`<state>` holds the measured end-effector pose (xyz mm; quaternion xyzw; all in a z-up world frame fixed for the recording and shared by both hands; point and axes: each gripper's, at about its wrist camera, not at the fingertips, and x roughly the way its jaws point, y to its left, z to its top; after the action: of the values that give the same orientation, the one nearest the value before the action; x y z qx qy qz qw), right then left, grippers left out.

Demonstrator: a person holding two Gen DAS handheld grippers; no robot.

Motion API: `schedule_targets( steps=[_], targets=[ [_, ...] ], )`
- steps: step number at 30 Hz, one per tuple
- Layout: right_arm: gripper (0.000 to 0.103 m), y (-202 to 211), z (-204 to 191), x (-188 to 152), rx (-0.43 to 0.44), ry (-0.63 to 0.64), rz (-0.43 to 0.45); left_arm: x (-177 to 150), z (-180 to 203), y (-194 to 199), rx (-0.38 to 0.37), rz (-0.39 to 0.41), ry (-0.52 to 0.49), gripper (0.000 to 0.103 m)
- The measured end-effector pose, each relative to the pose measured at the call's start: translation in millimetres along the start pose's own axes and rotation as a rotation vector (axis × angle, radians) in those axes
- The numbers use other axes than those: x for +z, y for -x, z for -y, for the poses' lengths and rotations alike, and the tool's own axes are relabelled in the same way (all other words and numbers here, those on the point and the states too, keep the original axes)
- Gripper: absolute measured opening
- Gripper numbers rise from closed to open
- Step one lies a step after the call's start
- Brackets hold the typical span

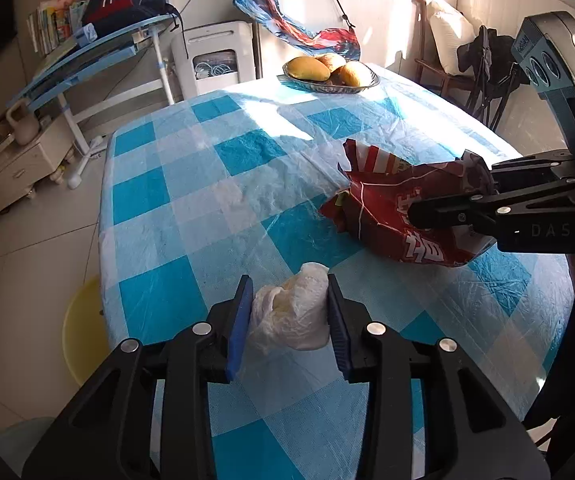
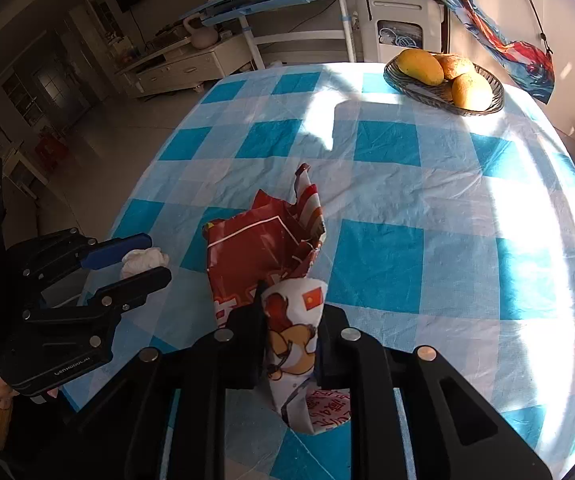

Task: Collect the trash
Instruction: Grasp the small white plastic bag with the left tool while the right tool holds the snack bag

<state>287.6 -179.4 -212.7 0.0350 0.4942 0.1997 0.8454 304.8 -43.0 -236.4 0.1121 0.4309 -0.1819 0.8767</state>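
Near edge of a blue-checked worktop [image 1: 159, 200]: left gripper [image 1: 289, 312], jaws partly closed, blue pads pressed against both sides of a crumpled white wad [image 1: 291, 312]. Just beside it, right gripper [image 2: 291, 344], jaws narrow, clamped on a red snack bag [image 2: 263, 248] resting crumpled on the cloth. At the far edge, a basket of fruit [image 2: 443, 80].

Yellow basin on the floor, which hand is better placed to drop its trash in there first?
Probably the left. The left gripper holds the crumpled white wrapper at the table's near left edge, and the yellow basin sits just below that edge. The right gripper, clamped on the red snack bag, is farther in.
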Motion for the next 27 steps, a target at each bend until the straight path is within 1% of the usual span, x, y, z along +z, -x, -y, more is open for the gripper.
schedule_targets(
  steps=[1, 2, 3, 4, 6, 8, 11, 12, 13, 14, 15, 16, 17, 18, 20, 24, 27],
  targets=[
    [0.032, 0.1, 1.2, 0.0, -0.001, -0.007, 0.001, -0.4, 0.2, 0.2, 0.003, -0.002, -0.003, 0.042],
    [0.035, 0.2, 2.4, 0.0, -0.006, -0.013, 0.003, -0.7, -0.2, 0.4, 0.008, -0.002, -0.007, 0.048],
    [0.035, -0.3, 3.1, 0.1, -0.008, -0.015, 0.002, -0.9, 0.2, 1.0, 0.014, -0.002, -0.011, 0.054],
    [0.035, -1.1, 3.4, 0.3, -0.007, -0.017, -0.002, -1.1, 0.9, 1.3, 0.02, -0.001, -0.014, 0.057],
    [0.036, -3.5, 3.2, -0.4, -0.005, -0.017, -0.013, -1.3, 3.1, 0.7, 0.029, -0.004, -0.023, 0.067],
    [0.036, -5.2, 1.5, -1.2, -0.005, -0.012, -0.021, -2.0, 5.2, -1.2, 0.038, -0.012, -0.038, 0.071],
    [0.036, -7.1, 1.5, -0.8, -0.002, -0.013, -0.025, -4.4, 8.2, -6.8, 0.029, -0.035, -0.057, 0.072],
    [0.036, -7.7, 0.9, -0.6, 0.0, -0.013, -0.027, -5.5, 8.7, -8.4, 0.015, -0.04, -0.058, 0.069],
    [0.036, -8.6, 0.0, -0.6, 0.003, -0.008, -0.031, -6.0, 7.9, -8.3, -0.008, -0.033, -0.048, 0.062],
    [0.033, -10.1, -0.9, -0.1, 0.008, -0.002, -0.035, -5.5, 6.5, -8.4, -0.042, -0.035, -0.031, 0.046],
    [0.026, -11.1, -3.4, -0.2, 0.015, 0.006, -0.038, -5.2, 6.8, -8.1, -0.043, -0.035, -0.026, 0.027],
    [0.024, -11.2, -5.5, -0.1, 0.021, 0.016, -0.038, -4.5, 7.6, -7.6, -0.033, -0.036, -0.04, 0.026],
    [0.018, -10.7, -8.2, -0.2, 0.022, 0.028, -0.036, -4.3, 7.5, -7.4, -0.036, -0.035, -0.044, 0.023],
    [0.015, -10.0, -10.1, -0.1, 0.023, 0.035, -0.033, -4.2, 6.7, -6.1, -0.045, -0.031, -0.032, 0.023],
    [0.014, -8.8, -11.0, 0.8, 0.031, 0.032, -0.027, -3.2, 4.9, -1.4, -0.051, -0.017, -0.02, 0.022],
    [0.014, -4.4, -11.8, 3.3, 0.031, 0.023, 0.001, 2.2, 1.0, 14.1, -0.008, 0.038, -0.016, 0.022],
    [0.014, -1.0, -11.7, 5.9, 0.039, 0.008, 0.025, 7.0, -2.5, 26.4, 0.042, 0.079, -0.022, 0.022]
  ],
)
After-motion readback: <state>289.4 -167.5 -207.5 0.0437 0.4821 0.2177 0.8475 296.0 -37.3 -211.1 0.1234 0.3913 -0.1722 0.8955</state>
